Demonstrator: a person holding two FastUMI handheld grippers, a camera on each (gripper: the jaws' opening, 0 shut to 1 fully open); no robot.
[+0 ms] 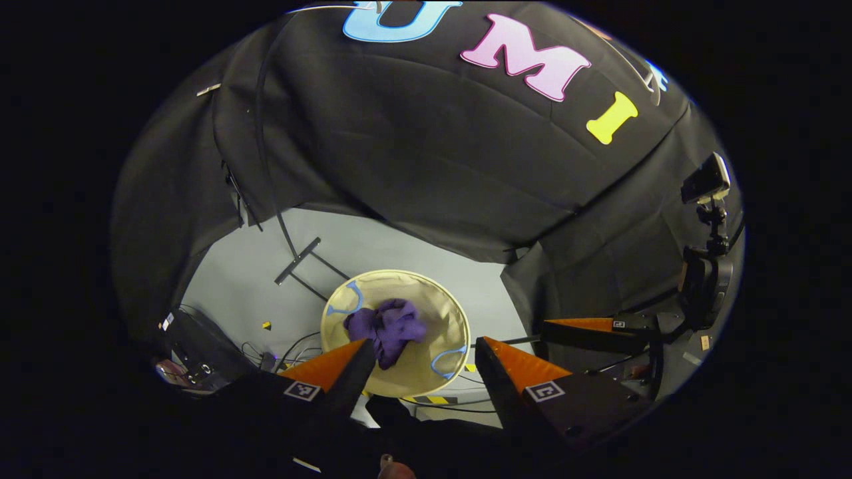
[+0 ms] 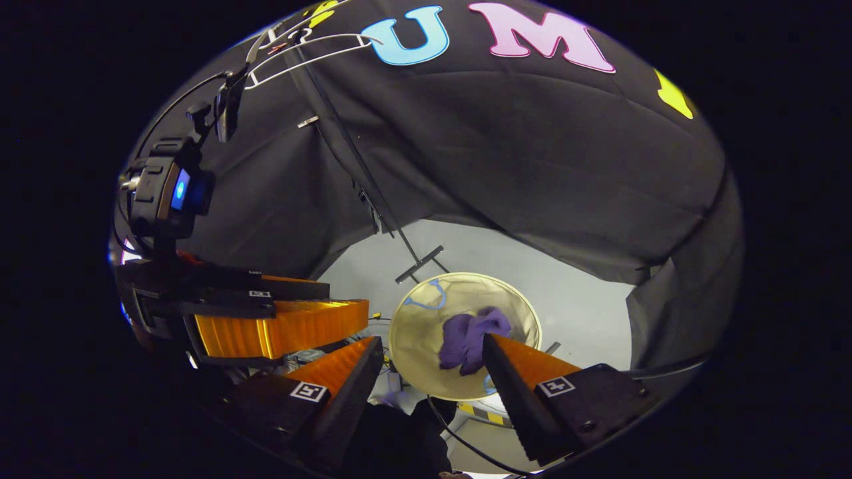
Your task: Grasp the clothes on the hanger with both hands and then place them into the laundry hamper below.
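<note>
— Well, where are the clothes (image 1: 386, 329)?
— Crumpled in a purple heap inside the hamper (image 1: 447, 319), a round cream tub with blue handles standing on the grey floor (image 1: 399, 243) below both claws.
— And the left claw (image 1: 421, 359)?
— Spread wide, holding nothing, above the hamper's near rim.
— The right claw (image 2: 432, 359)?
— Wide apart too, and empty; in the right gripper view the heap shows between its orange fingers. The other claw sits just to its left there.
— The hanger (image 2: 313, 50)?
— White wire, bare, up at the far top left on a dark rack pole (image 2: 359, 159).
— Any writing?
— Only square black-and-white markers on the fingers; nothing readable.
</note>
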